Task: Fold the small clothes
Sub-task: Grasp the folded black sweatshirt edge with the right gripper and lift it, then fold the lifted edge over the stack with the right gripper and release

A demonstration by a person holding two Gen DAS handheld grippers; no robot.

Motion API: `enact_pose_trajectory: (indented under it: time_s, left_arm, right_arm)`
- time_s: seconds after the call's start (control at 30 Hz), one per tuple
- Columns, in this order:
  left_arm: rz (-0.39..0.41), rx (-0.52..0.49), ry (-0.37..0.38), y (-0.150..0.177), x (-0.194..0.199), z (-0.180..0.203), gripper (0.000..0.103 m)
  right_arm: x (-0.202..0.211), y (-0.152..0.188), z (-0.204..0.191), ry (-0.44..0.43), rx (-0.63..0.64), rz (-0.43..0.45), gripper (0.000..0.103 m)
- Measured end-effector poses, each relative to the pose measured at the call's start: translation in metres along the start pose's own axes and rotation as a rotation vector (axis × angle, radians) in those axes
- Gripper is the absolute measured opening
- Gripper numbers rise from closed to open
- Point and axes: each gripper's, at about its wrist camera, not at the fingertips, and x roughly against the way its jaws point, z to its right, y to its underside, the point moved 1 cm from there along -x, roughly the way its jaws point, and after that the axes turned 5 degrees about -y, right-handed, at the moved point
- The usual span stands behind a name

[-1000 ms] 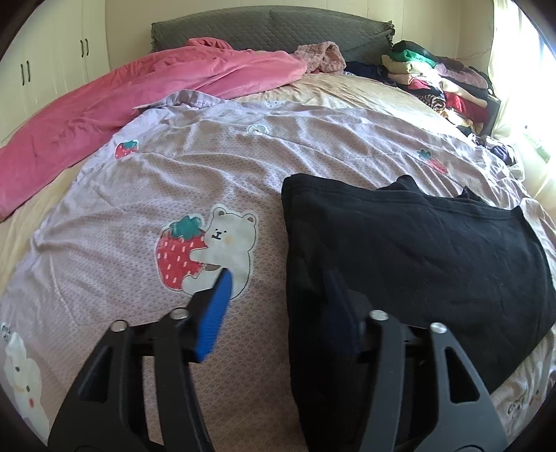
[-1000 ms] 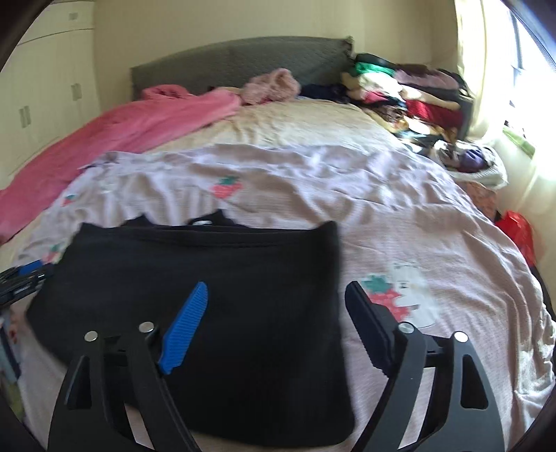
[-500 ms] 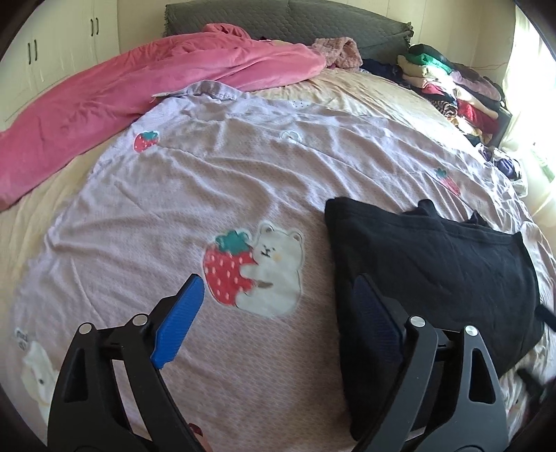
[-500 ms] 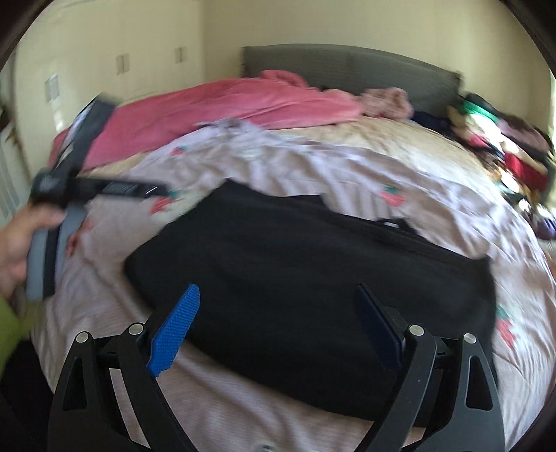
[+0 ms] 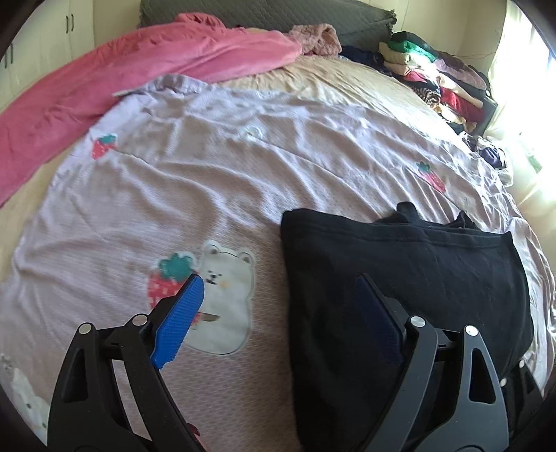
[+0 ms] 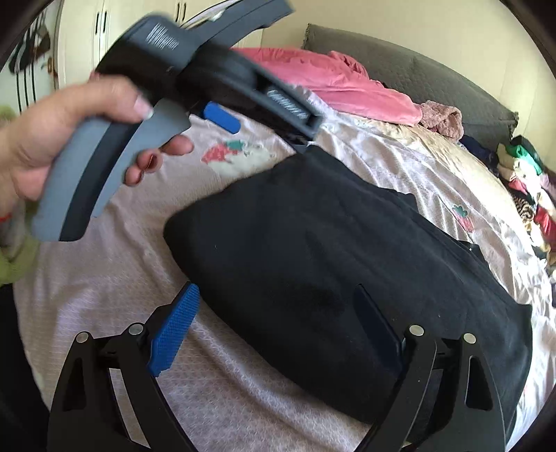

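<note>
A black garment [image 5: 399, 278] lies folded flat on the lilac bedspread [image 5: 208, 180]; it also shows in the right wrist view [image 6: 347, 250]. My left gripper [image 5: 278, 299] is open and empty, held above the garment's left edge, with its right finger over the cloth. My right gripper [image 6: 274, 313] is open and empty over the garment's near edge. In the right wrist view the left gripper's body [image 6: 194, 69] and the hand holding it [image 6: 62, 132] hover above the garment's far left corner.
A pink blanket [image 5: 139, 69] lies along the far left of the bed. A pink knit item [image 5: 316, 38] sits by the grey headboard [image 5: 278, 14]. A stack of folded clothes [image 5: 434, 76] stands at the far right. White cupboards [image 6: 104, 34] line the left wall.
My left gripper opened wide and drew back from the garment's left edge. My right gripper swung left along the garment's near edge, so the left gripper now fills its upper left view.
</note>
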Motion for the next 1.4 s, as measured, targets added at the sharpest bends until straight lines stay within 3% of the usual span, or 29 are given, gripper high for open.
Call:
enact_pose_trajectory:
  time_s: [0.4,0.57,0.67,0.73,0.8,0.93,1.2,1.27,1.3,1.4]
  left_arm:
    - [-0.026,0.004,0.032,-0.001,-0.015,0.006,0.081]
    - [-0.04,0.011,0.044,-0.001,-0.022,0.006,0.081]
    - [-0.062,0.037,0.08,-0.001,-0.026,0.003,0.081]
    - [-0.083,0.062,0.113,-0.001,-0.028,0.002,0.081]
    - [-0.093,0.081,0.138,0.0,-0.028,0.001,0.081]
    - [-0.099,0.116,0.181,0.0,-0.021,0.004,0.081]
    - [-0.115,0.147,0.256,-0.003,-0.001,0.026,0.081]
    - [-0.115,0.142,0.273,-0.004,0.007,0.039,0.069]
    - [-0.113,0.135,0.28,-0.005,0.011,0.046,0.054]
    - [-0.089,0.098,0.264,-0.006,0.023,0.068,0.037]
  right_arm:
    - [-0.024,0.005,-0.032,0.118,0.202,-0.011,0.088]
    - [-0.024,0.002,-0.029,0.129,0.204,0.014,0.077]
    - [-0.021,-0.002,-0.014,0.092,0.152,0.04,0.056]
    - [-0.017,-0.005,-0.004,0.061,0.105,0.059,0.026]
    - [-0.011,-0.007,0.008,0.002,0.045,0.083,0.015]
    - [0.004,-0.005,0.029,-0.07,-0.064,0.13,0.011]
    - [0.044,0.0,0.05,-0.045,-0.11,0.239,0.009]
    - [0.057,0.002,0.052,-0.03,-0.109,0.264,0.009]
    - [0.061,0.004,0.054,-0.023,-0.112,0.273,0.009]
    - [0.075,0.014,0.064,-0.006,-0.144,0.298,0.009]
